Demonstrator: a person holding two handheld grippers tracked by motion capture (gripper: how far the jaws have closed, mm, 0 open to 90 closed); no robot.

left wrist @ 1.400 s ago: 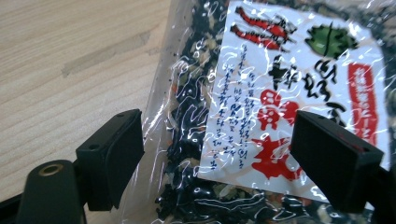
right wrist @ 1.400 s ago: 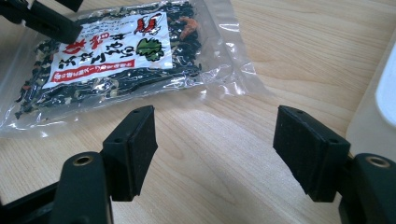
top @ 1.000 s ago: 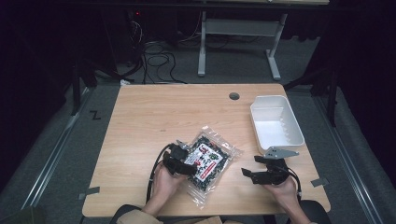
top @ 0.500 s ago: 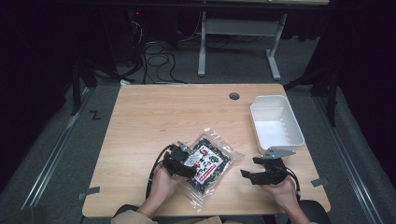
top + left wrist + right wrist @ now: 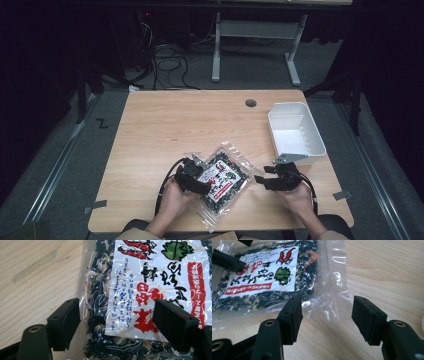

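Jaws, left gripper (image 5: 116, 322): spread wide over the clear bag of dried food (image 5: 140, 290); in the left gripper view one jaw stands at the bag's clear edge at lower left of the frame, the other over the white label at lower right. The pads do not press the bag from both sides.
Jaws, right gripper (image 5: 327, 315): parted, and they have just been closing; in the right gripper view bare wood and the bag's clear sealed edge lie beyond the gap, and the pads pinch nothing.
Left gripper in the high view (image 5: 192, 177): lower middle of the frame, held by a hand that comes in from the bottom edge, lying over the bag's left part.
Right gripper in the high view (image 5: 272, 181): lower right of middle, just beside the bag's right edge, its jaws pointing left toward the bag.
Bag in the high view (image 5: 225, 180): flat on the desk (image 5: 190, 125) near the bottom edge, lying at a slant between the two grippers.
Bag contents: dark shreds with pale and orange bits, under a white label with red prawns, a green leaf and red and black script.
White bin (image 5: 295, 132): right side of the frame, on the desk, above the right gripper and apart from the bag.
Round hole (image 5: 250, 103): upper part of the desk, left of the bin.
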